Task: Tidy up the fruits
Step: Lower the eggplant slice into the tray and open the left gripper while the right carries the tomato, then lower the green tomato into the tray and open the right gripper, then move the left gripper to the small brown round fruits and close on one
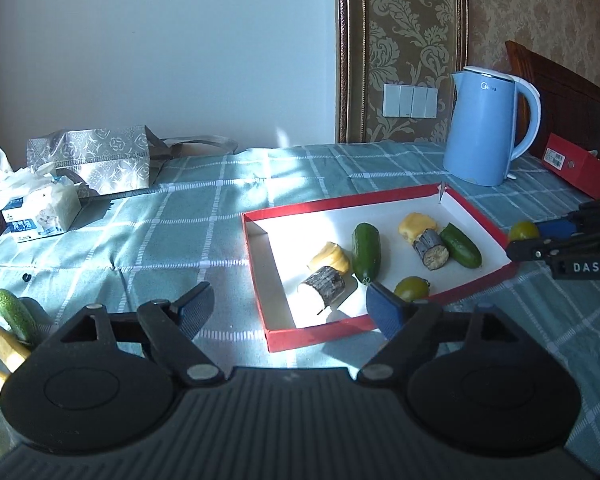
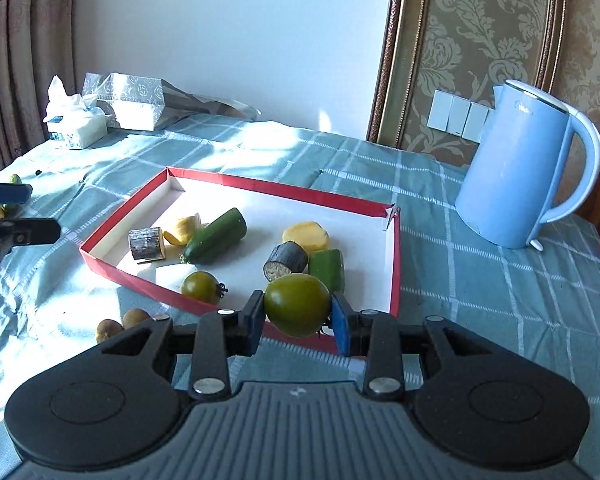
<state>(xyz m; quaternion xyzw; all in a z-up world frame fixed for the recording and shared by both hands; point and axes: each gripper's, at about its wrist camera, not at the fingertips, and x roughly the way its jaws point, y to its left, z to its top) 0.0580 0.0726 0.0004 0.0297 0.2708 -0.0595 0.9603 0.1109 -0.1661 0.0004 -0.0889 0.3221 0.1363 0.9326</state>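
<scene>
"DAS" on right tongs (image 1: 518, 240); "Midea" on blue kettle (image 1: 484, 128).

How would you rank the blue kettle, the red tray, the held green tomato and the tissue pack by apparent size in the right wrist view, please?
1. red tray
2. blue kettle
3. green tomato and tissue pack: look alike, but the tomato is much nearer, so unranked.

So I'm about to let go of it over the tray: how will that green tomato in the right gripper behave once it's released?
The green tomato is round and glossy, so it will probably roll on the tray's smooth white floor. The low red rim may stop it. Held only at its sides by the right gripper, it looks firm, but possibly slippery.
</scene>
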